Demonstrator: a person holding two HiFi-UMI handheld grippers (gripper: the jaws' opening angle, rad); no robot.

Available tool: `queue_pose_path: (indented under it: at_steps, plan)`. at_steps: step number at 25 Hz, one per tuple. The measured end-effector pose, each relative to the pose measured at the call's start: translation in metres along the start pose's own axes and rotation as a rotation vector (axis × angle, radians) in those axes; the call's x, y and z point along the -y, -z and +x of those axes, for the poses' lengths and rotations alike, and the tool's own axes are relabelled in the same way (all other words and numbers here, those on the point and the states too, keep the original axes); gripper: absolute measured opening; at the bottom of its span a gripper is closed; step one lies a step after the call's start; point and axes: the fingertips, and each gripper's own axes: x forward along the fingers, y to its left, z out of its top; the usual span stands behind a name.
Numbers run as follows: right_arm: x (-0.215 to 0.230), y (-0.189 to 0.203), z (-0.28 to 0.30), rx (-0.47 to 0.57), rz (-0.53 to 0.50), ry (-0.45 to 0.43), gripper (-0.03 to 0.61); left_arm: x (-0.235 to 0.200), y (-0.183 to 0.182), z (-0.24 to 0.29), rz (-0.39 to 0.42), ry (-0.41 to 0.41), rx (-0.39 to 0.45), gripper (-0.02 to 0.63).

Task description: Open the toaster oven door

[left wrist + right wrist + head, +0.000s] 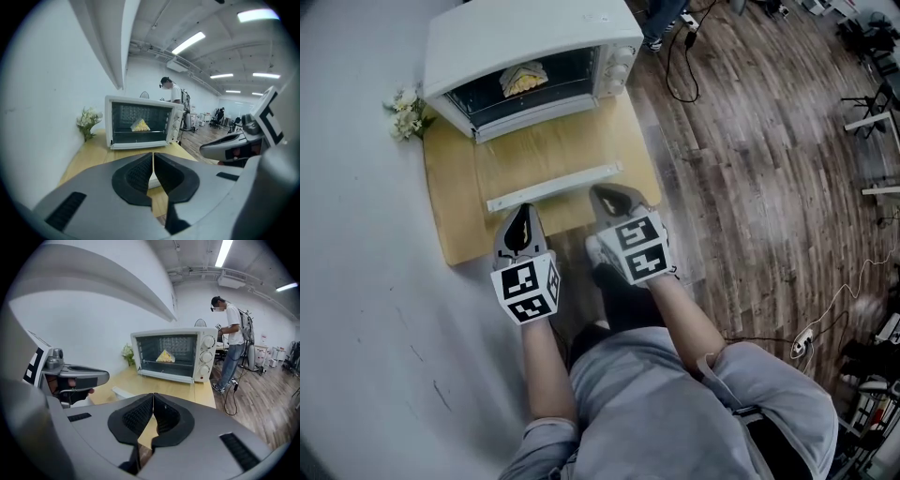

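The white toaster oven [525, 37] stands at the far end of a wooden board [450, 187]. Its glass door lies folded down flat, and the white handle bar [553, 187] is at the near end. A yellow piece of food [523, 78] sits on the rack inside [165, 356]. My left gripper [520, 208] hovers just short of the handle's left part, shut and empty [153, 153]. Near the handle's right end my right gripper [602, 192] is held, also shut with nothing between its pads [153, 394]. Neither gripper touches the handle.
A small bunch of white flowers [406, 112] stands left of the oven against the white wall. The oven's knobs [205, 357] are on its right side. To the right lies wooden floor with cables [680, 56]. A person [232, 343] stands behind the oven.
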Motion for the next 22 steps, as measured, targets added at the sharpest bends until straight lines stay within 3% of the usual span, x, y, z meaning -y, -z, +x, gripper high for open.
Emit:
queue_pose_path:
  at_steps: [8, 14, 22]
  plan:
    - [-0.018, -0.069, -0.052, 0.099, -0.033, 0.007, 0.000, 0.008, -0.068, -0.045, -0.013, -0.013, 0.088, 0.011]
    - [-0.034, -0.120, -0.091, 0.241, -0.043, 0.013, 0.000, 0.007, -0.109, -0.076, -0.006, -0.028, 0.172, 0.011]
    - [-0.049, -0.150, -0.143, 0.366, -0.049, 0.033, 0.000, 0.007, -0.150, -0.129, 0.018, -0.048, 0.266, 0.012]
